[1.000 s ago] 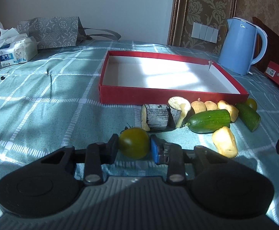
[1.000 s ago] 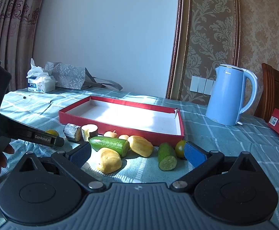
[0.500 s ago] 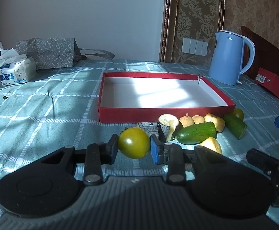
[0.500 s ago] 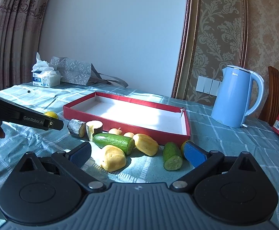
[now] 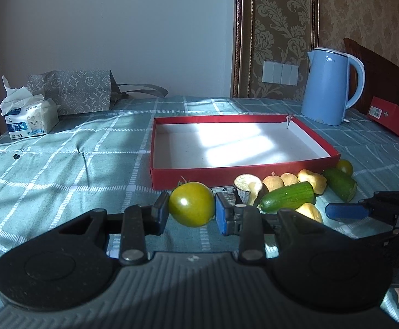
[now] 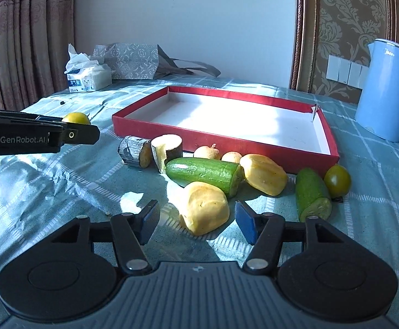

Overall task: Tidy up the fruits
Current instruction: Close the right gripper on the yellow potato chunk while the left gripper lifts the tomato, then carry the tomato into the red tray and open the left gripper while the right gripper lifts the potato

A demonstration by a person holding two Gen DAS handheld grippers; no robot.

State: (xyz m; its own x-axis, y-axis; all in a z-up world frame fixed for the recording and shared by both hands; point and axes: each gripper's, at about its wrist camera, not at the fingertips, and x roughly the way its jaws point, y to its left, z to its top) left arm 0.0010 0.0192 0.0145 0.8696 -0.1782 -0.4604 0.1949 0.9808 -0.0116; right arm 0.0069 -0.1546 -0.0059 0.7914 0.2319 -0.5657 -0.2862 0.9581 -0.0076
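My left gripper (image 5: 191, 210) is shut on a green-yellow tomato (image 5: 191, 204) and holds it just above the cloth, in front of the red box (image 5: 226, 171). The same tomato (image 6: 76, 118) shows behind that gripper's fingers (image 6: 89, 134) in the right wrist view. My right gripper (image 6: 196, 220) has a peeled yellow piece (image 6: 203, 208) between its blue pads. Its jaws are closing, and a gap still shows on each side. Along the box's front lie two cucumber pieces (image 6: 203, 171) (image 6: 310, 194), another yellow piece (image 6: 263, 174), a second tomato (image 6: 336, 181) and two grey-skinned chunks (image 6: 133, 152).
The red box's white inside (image 6: 226, 118) holds nothing. A blue kettle (image 5: 329, 87) stands at the back right, beside a red carton (image 5: 394, 118). A tissue pack (image 5: 28, 118) and a patterned paper bag (image 5: 73, 90) sit at the back left. Checked cloth covers the table.
My right gripper has come forward and down onto the yellow piece and its jaws have narrowed. My left gripper has risen a little with the tomato.
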